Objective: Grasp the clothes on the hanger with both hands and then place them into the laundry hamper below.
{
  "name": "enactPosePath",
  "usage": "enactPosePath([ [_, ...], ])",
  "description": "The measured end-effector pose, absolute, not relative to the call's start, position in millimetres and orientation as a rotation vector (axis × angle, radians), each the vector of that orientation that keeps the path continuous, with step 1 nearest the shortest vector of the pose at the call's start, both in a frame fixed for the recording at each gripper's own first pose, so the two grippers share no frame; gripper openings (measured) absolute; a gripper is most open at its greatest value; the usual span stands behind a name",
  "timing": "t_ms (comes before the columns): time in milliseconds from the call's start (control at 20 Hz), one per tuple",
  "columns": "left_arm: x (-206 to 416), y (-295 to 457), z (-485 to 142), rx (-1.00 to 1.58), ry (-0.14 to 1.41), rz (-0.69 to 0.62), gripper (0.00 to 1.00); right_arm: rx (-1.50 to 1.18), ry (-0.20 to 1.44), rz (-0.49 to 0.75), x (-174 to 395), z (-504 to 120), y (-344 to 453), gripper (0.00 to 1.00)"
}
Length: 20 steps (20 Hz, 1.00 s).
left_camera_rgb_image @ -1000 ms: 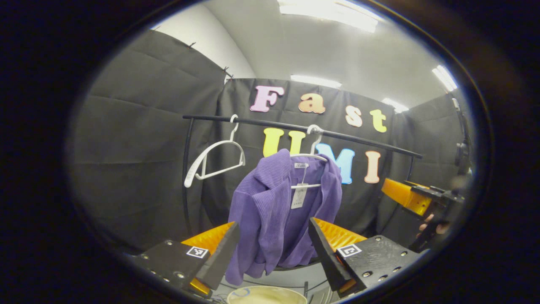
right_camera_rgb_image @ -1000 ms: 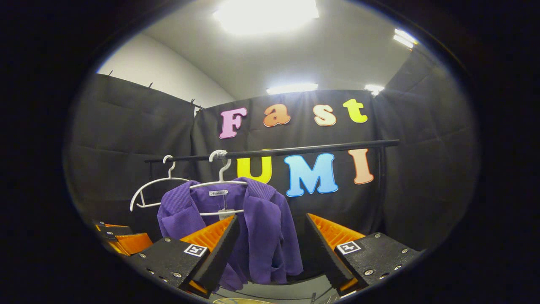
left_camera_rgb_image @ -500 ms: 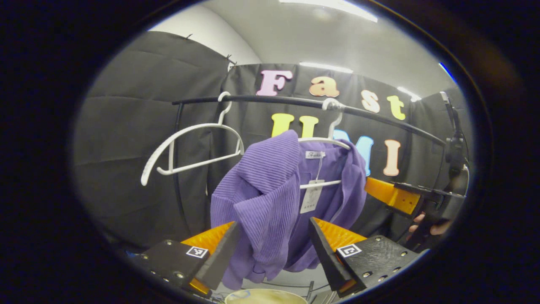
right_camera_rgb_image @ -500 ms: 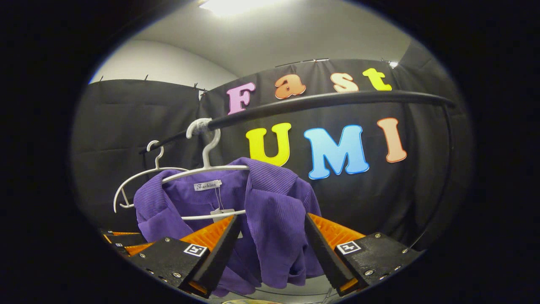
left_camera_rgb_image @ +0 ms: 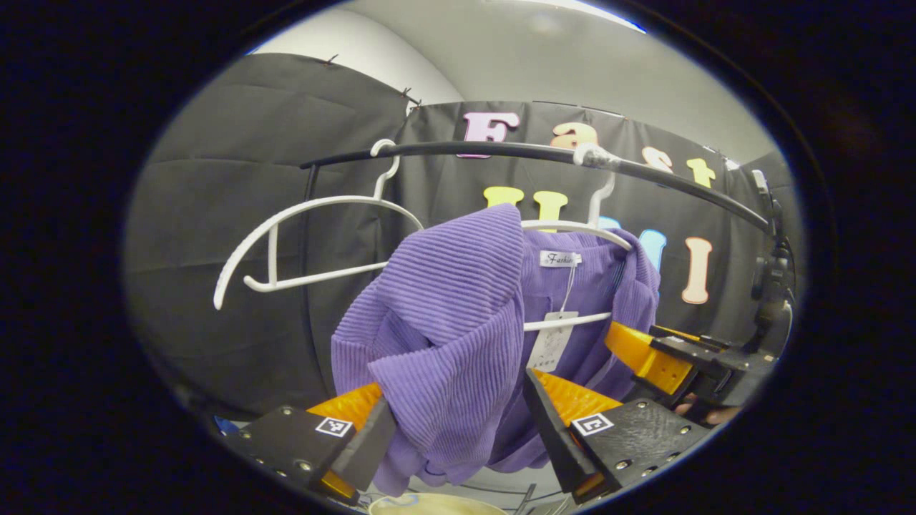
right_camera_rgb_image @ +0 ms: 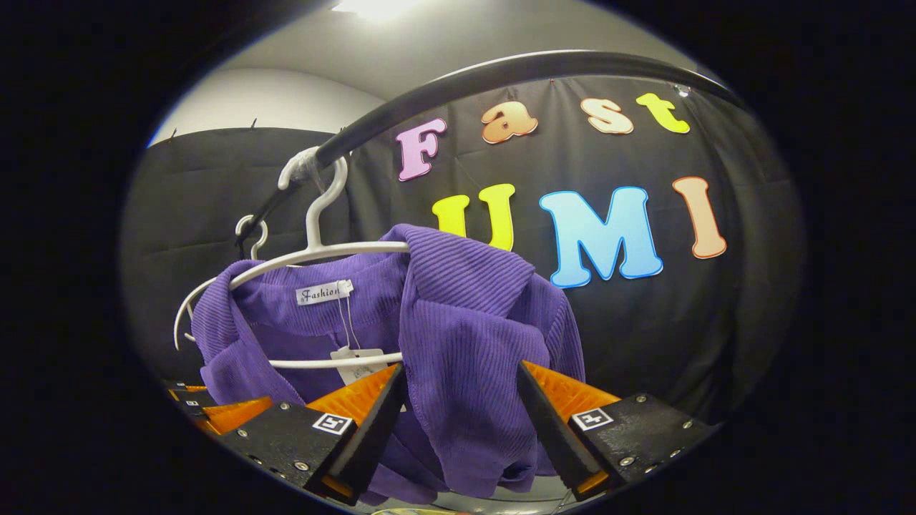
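While both grippers have pushed in over the last second, the purple cardigan [left_camera_rgb_image: 458, 315] has gone from a small thing hanging across the booth to a mass of ribbed cloth right at their fingers. It still hangs on its white hanger [left_camera_rgb_image: 572, 227], hooked over the black rail [left_camera_rgb_image: 472, 149], with a second, bare hanger [left_camera_rgb_image: 300, 243] to one side on the same rail.

Seen in the left gripper view, the left gripper [left_camera_rgb_image: 458, 422] stands with its fingers spread apart, and the near shoulder and front panel of the cardigan droop down between them; the cloth seems to brush one finger, though nothing is pinched. Farther off in that view the right gripper [left_camera_rgb_image: 669, 357] reaches in at the garment's other side, a bit of the hand holding it just below. In the right gripper view, the right gripper [right_camera_rgb_image: 461, 422] is likewise open, with the other shoulder's fold hanging into the gap between its fingers.

So the approach looks about finished: each side of the cardigan now sits inside an open pair of fingers, where a second ago it was well apart from both. I'd judge the next step is to close on the two shoulders, then lift the garment clear of the hanger. The pale rim [left_camera_rgb_image: 436, 504] at the bottom of the left gripper view is probably the laundry hamper, directly under the cardigan.
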<state>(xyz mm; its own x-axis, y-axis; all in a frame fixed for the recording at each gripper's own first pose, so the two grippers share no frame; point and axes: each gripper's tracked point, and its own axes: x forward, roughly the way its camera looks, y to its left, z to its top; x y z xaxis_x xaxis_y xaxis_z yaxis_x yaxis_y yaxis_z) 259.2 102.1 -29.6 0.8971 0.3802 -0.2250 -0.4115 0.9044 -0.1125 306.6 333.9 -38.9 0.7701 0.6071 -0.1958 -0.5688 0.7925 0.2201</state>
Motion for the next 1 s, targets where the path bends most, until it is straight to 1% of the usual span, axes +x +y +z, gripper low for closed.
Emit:
enactPosePath([
  [100,257,98,-29,-0.163,0.217,0.426,0.95,0.123,0.255,0.636,308,-44,330,0.95],
  [150,253,94,-29,-0.163,0.220,0.432,0.99,0.111,0.248,0.628,308,-46,328,0.95],
  [200,251,93,-30,-0.168,0.220,0.441,0.99,0.104,0.242,0.622,310,-47,326,0.95],
  [250,252,91,-32,-0.181,0.222,0.445,0.95,0.102,0.238,0.623,313,-48,327,0.95],
  [350,257,84,-38,-0.216,0.227,0.443,0.95,0.092,0.237,0.627,323,-51,328,0.95],
  [400,259,81,-39,-0.230,0.230,0.439,0.90,0.082,0.239,0.628,328,-55,327,0.95],
  [500,262,75,-39,-0.238,0.216,0.441,0.90,0.079,0.255,0.648,332,-63,329,0.95],
  [600,265,82,-36,-0.219,0.203,0.482,0.90,0.109,0.275,0.672,332,-67,333,0.95],
  [650,268,83,-32,-0.206,0.193,0.496,0.90,0.133,0.285,0.685,333,-68,336,0.92],
  [700,273,85,-29,-0.186,0.183,0.511,0.92,0.154,0.292,0.700,331,-69,341,0.95],
  [800,277,92,-28,-0.137,0.195,0.562,0.95,0.151,0.298,0.692,334,-71,340,0.95],
  [850,279,93,-28,-0.123,0.200,0.581,0.99,0.145,0.297,0.675,336,-72,337,0.95],
  [1000,295,100,-26,-0.092,0.188,0.590,0.99,0.151,0.295,0.631,340,-68,335,0.95],
])
